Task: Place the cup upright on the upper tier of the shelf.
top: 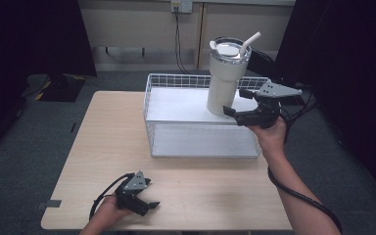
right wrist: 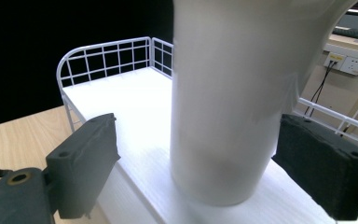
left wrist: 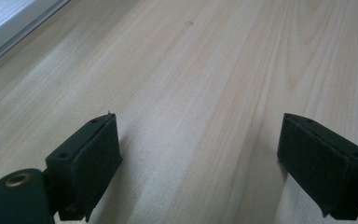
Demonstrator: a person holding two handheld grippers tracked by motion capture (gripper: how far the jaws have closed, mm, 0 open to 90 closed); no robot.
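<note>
Now, tumbler: the white tumbler (right wrist: 223, 102) stands upright on the top shelf of the wire rack (top: 176, 81), between my right claw's (top: 239, 103) jaws.
Right claw: spread wide; one jaw is apart from its base, the other close beside it, contact unclear.
Left claw: my left claw (left wrist: 198, 158) gapes wide, holding nothing, low over the tabletop (left wrist: 205, 70).
Cut off: tumbler's lid and straw in the right gripper view.
Writing: none readable.

A light wooden desk (top: 107, 142) is seen on grey carpet (top: 39, 127), which surrounds it from 9 to 3 o'clock. At 12 o'clock a wall socket (top: 181, 5) is mounted, and a black cable (top: 178, 41) is hung down from it. A strip of grey tape (top: 52, 203) is stuck at the desk's 8 o'clock corner.
</note>
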